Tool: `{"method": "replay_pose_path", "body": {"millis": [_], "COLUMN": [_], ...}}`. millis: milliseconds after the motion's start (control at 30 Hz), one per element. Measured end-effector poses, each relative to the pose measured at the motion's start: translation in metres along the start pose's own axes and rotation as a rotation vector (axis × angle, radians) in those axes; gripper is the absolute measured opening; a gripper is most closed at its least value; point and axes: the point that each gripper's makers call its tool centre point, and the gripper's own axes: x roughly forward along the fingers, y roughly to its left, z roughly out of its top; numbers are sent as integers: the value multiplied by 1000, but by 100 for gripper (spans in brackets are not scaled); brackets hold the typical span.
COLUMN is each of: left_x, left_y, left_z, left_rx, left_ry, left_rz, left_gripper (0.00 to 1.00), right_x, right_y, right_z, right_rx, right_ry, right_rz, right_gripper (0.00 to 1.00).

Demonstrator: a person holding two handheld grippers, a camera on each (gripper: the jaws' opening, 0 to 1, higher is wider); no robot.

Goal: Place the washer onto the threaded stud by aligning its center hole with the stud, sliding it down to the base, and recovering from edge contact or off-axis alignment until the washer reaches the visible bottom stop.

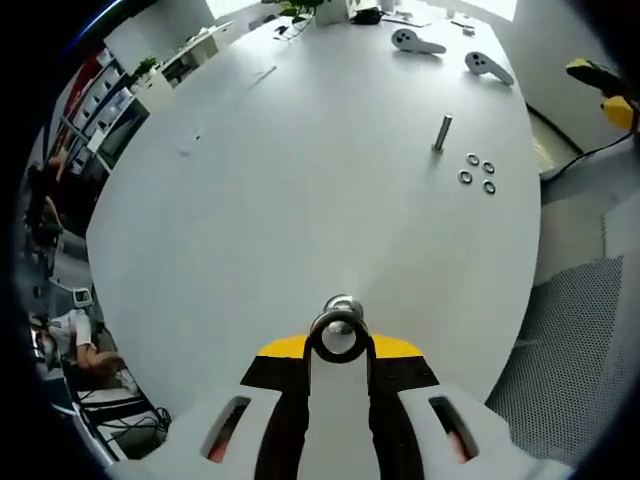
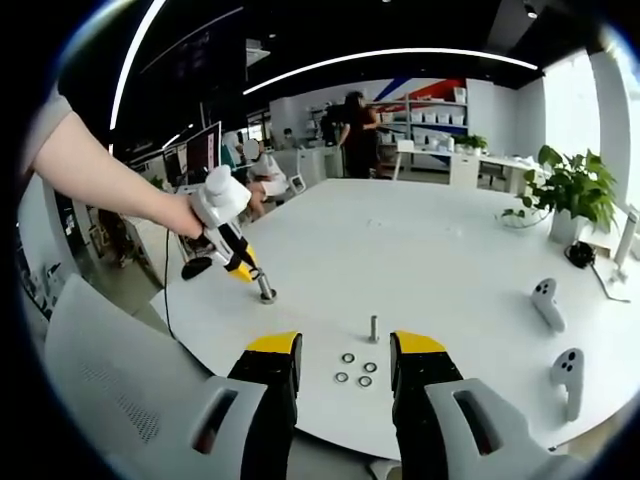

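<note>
Four thin washers (image 2: pixel 355 369) lie between my open right gripper (image 2: pixel 345 362); slippery, pinch one's rim. Left gripper (image 1: pixel 339 345) clamps a stud (image 1: pixel 340 322).

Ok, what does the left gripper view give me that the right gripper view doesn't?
Left gripper view: an end-on close-up of the metal stud clamped in the left gripper, plus a yellow object off the table. Right gripper view: the hand carrying that gripper, the right gripper open, a person by shelves. Both: the upright threaded stud, four loose washers beside it, two white controllers, the white table.
</note>
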Motion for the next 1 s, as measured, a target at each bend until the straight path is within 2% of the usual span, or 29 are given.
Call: {"method": "replay_pose_path", "body": {"millis": [300,667,1000], "left_x": [3,16,33], "left_y": [0,-2,-4], "left_z": [7,6,2], "left_rx": [-3,55,67], "left_ry": [-5,38,81], "left_rz": [-7,-23,-43], "left_gripper": [19,19,19], "right_x": [1,1,1], "right_y": [0,-1,-2], "right_z": [-2,-2,-5], "right_rx": [-5,-6,-13], "right_ry": [8,9,24], "right_rz": [-1,-4,-7], "right_gripper": [37,37,37]}}
